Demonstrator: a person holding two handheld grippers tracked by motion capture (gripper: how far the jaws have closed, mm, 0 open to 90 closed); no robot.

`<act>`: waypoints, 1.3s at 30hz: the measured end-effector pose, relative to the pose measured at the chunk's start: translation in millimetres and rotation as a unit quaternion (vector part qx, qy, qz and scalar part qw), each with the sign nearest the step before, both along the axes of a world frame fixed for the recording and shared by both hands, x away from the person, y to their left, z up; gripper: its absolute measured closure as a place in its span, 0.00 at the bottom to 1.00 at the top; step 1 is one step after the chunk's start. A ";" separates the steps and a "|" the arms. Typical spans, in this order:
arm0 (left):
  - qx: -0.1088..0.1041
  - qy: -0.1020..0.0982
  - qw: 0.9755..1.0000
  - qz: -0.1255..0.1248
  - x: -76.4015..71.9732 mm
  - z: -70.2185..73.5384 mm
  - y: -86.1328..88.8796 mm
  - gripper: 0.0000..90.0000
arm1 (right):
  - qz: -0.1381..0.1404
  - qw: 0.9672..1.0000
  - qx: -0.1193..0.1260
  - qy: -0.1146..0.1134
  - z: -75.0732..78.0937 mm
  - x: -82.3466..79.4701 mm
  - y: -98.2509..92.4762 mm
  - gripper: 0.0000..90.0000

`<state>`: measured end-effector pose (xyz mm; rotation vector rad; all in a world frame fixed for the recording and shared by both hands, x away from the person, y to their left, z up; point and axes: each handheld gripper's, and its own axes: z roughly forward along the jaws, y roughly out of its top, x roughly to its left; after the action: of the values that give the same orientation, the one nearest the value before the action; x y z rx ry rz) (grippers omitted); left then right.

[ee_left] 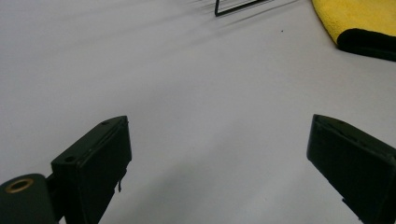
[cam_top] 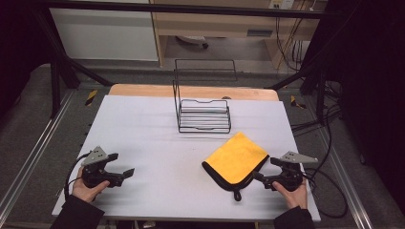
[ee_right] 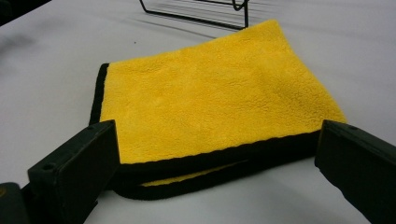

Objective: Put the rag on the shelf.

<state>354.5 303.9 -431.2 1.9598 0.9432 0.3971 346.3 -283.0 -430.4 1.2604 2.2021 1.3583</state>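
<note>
A folded yellow cloth [cam_top: 236,157] with a black border lies flat on the white table [cam_top: 143,129], right of centre near the front. My right gripper [cam_top: 266,168] sits just right of it, open. In the right gripper view the cloth [ee_right: 210,93] has its black folded edge between the widely spread jaws of that gripper [ee_right: 217,135], which do not press on it. At the front left my left gripper [cam_top: 122,164] rests low over bare table, open. In its own view the left gripper [ee_left: 219,135] has nothing between its jaws and the cloth [ee_left: 355,18] lies off at the upper right.
A black wire rack [cam_top: 203,114] stands upright behind the cloth near the table's middle back; its base also shows as a wire rack [ee_right: 196,14] beyond the cloth and a wire rack [ee_left: 233,7] far ahead. Cables trail off both front corners. A metal frame surrounds the table.
</note>
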 end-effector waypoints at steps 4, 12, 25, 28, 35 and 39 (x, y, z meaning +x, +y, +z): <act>0.003 0.001 1.000 0.005 -0.4 -0.7 0.3 0.07 | -0.002 1.000 0.003 0.005 0.3 -0.8 1.0 0.01; 0.000 0.000 1.000 0.006 -1.2 -0.3 -0.5 0.07 | -0.002 1.000 0.001 0.005 2.0 0.2 6.0 0.01; 0.004 -0.002 1.000 0.006 -1.7 0.1 -2.0 0.07 | 0.011 1.000 -0.008 0.000 9.5 2.4 37.7 0.04; 0.003 0.000 1.000 0.009 -1.4 -0.4 -1.6 0.07 | 0.017 1.000 -0.021 -0.003 11.5 3.5 49.0 0.05; 0.006 0.000 1.000 0.010 -1.1 -1.2 -0.5 0.08 | 0.041 0.998 -0.054 -0.005 13.5 8.1 83.8 0.10; 0.009 0.002 1.000 0.013 -0.8 -1.9 0.3 0.08 | 0.055 0.996 -0.066 0.000 12.2 14.3 105.3 0.19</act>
<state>353.7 304.2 -433.1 1.9673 0.9718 0.4181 360.6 -177.7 -418.3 1.1061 2.3502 1.2265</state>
